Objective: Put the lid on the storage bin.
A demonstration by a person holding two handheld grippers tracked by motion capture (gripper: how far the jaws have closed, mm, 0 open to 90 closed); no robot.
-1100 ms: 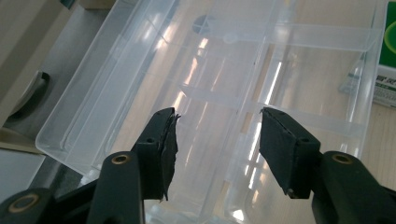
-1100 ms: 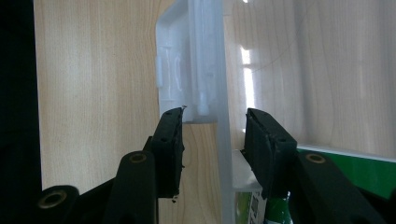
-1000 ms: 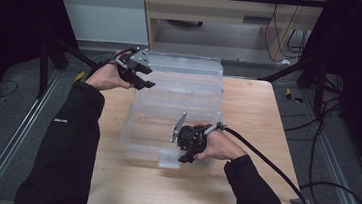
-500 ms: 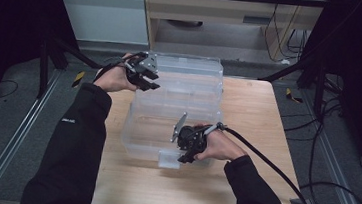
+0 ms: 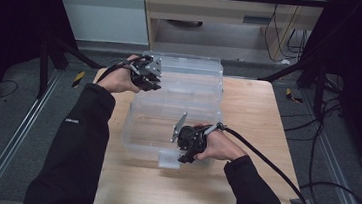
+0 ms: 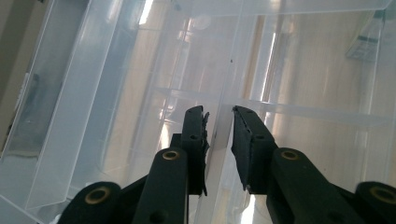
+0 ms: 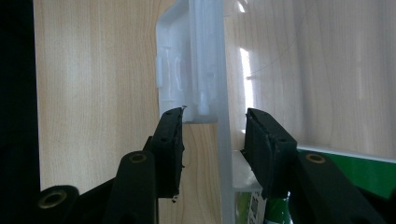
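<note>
A clear plastic compartment box [image 5: 177, 117] lies open on the wooden table [image 5: 253, 114], its lid [image 5: 192, 70] toward the far side. My left gripper [image 5: 152, 81] is at the lid's far left corner. In the left gripper view its jaws [image 6: 219, 140] have just been closing and stand astride a thin clear rim [image 6: 215, 135], with a small gap still showing. My right gripper [image 5: 186, 155] is at the box's front wall beside the latch [image 5: 168, 159]. Its jaws [image 7: 215, 140] straddle that wall [image 7: 225, 154] with gaps on both sides.
A green-labelled item [image 7: 345, 172] lies inside the box near the right gripper. Cables [image 5: 282, 177] trail from both grippers over the table and floor. A cabinet [image 5: 217, 15] stands beyond the table, with dark stands and rails at the sides.
The left hand has shifted a little rightward, onto the lid's corner, and its jaws have narrowed. The right hand and the box have stayed still.
</note>
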